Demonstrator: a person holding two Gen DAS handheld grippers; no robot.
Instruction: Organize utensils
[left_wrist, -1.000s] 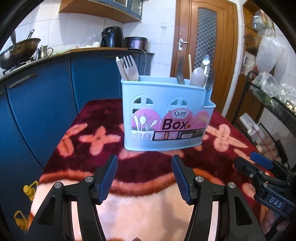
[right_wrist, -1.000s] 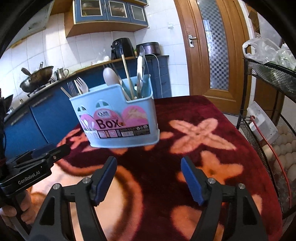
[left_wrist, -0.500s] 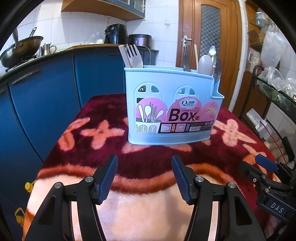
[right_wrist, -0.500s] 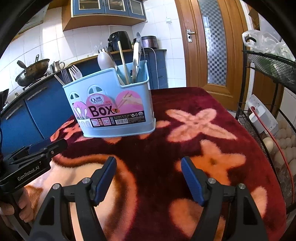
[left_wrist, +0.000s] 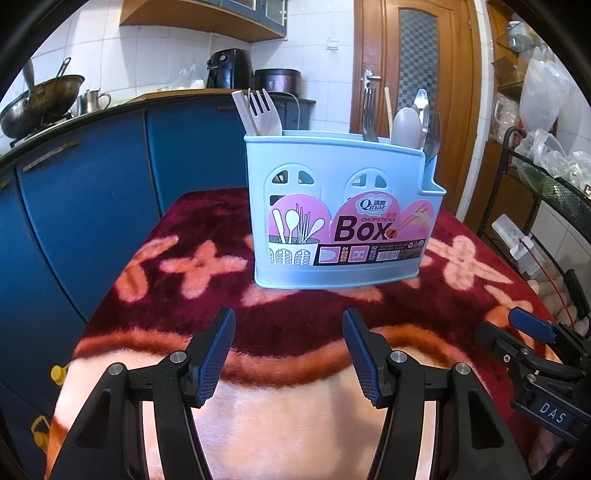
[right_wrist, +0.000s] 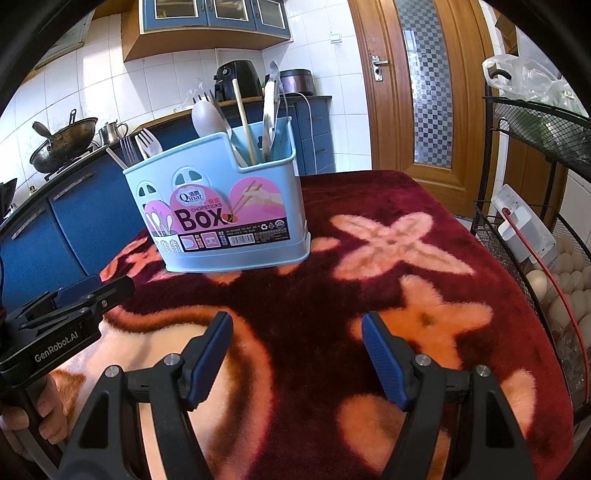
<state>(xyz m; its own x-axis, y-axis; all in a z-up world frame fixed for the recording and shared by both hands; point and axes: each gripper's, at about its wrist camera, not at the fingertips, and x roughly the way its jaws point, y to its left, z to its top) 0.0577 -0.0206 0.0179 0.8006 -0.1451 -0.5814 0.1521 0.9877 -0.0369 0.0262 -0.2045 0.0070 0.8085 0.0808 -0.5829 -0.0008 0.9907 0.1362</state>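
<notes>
Utensils (left_wrist: 263, 112) stand in the blue box (left_wrist: 343, 218) on the red blanket (left_wrist: 207, 295). Left gripper (left_wrist: 289, 354) and right gripper (right_wrist: 297, 356) are both open wide and hold nothing. Only the right view shows eggs (right_wrist: 569, 284) in the rack and a hand (right_wrist: 44, 410) holding the left gripper.

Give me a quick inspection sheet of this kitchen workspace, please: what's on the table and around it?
Surface: red flowered blanket covers the table.
Job's things: blue utensil box stands upright, holding white plastic fork, metal fork, spoons and chopsticks.
Clutter: nothing seen on the blanket.
Grippers: left gripper and right gripper open, fingers empty, short of the box.
Cables: white cord hangs by the blue cabinets.
Surroundings: wok, air fryer, wooden door, wire rack with eggs.
</notes>
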